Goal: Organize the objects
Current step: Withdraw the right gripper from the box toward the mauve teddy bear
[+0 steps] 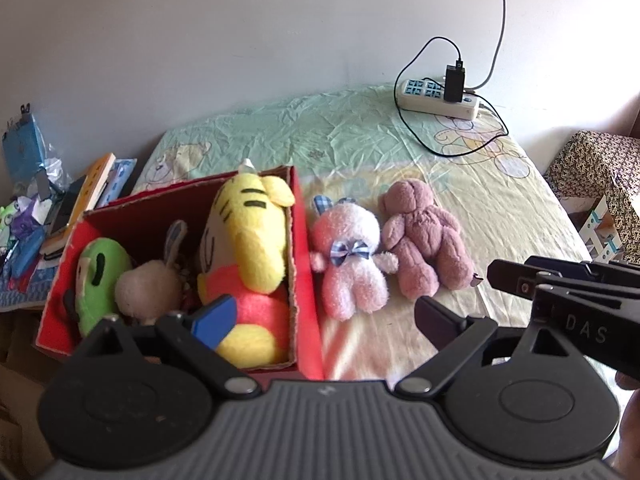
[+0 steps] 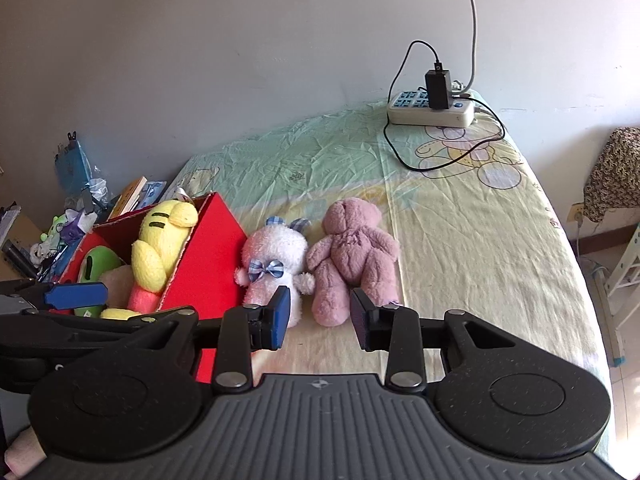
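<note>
A: What is in front of me, from big to small?

B: The bed (image 2: 480,240), then the red box (image 2: 212,248) at lower left with toys inside. Just right of it lie the mauve bear (image 2: 352,256) and the pink rabbit (image 2: 276,260), touching.

A: My right gripper (image 2: 320,316) is empty, fingers apart, before the bear. The left gripper (image 1: 326,316) is wide open too.

B: The bear looks soft and light; I would pinch its body.

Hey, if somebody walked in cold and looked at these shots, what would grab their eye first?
Probably the red box at the left of the bed, stuffed with a big yellow tiger plush. Right beside it, a pink bunny and a mauve teddy lie on the sheet, with the open right gripper just short of them.
</note>
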`<state>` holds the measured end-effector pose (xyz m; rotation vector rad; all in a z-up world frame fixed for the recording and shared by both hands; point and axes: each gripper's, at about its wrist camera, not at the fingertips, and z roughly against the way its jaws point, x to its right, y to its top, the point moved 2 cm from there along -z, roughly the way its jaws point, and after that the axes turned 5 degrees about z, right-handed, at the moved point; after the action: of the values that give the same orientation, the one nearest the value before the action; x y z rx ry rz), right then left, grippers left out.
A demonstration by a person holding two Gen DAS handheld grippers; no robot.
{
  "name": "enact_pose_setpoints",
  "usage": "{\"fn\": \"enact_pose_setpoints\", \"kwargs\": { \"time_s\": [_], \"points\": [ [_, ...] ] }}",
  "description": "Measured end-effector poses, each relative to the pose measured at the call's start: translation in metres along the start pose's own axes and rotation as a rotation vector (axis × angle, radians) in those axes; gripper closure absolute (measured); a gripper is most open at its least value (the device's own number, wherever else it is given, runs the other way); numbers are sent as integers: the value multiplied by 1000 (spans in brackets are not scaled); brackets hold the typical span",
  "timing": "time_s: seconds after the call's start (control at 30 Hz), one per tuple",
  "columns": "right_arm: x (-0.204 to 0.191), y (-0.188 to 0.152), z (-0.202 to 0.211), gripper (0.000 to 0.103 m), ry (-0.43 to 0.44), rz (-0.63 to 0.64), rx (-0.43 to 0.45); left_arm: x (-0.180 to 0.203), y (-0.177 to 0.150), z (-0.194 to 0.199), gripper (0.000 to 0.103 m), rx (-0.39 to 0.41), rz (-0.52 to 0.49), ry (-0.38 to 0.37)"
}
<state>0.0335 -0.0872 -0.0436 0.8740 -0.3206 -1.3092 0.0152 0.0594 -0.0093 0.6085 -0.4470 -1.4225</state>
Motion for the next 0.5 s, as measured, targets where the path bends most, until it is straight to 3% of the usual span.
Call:
{"fn": "enact_pose_setpoints", "kwargs": {
  "time_s": [0.5],
  "points": [
    [19,-1,-17,66,-36,-101,-53,29,-6,-36,8,-66,-109,-63]
  ]
}}
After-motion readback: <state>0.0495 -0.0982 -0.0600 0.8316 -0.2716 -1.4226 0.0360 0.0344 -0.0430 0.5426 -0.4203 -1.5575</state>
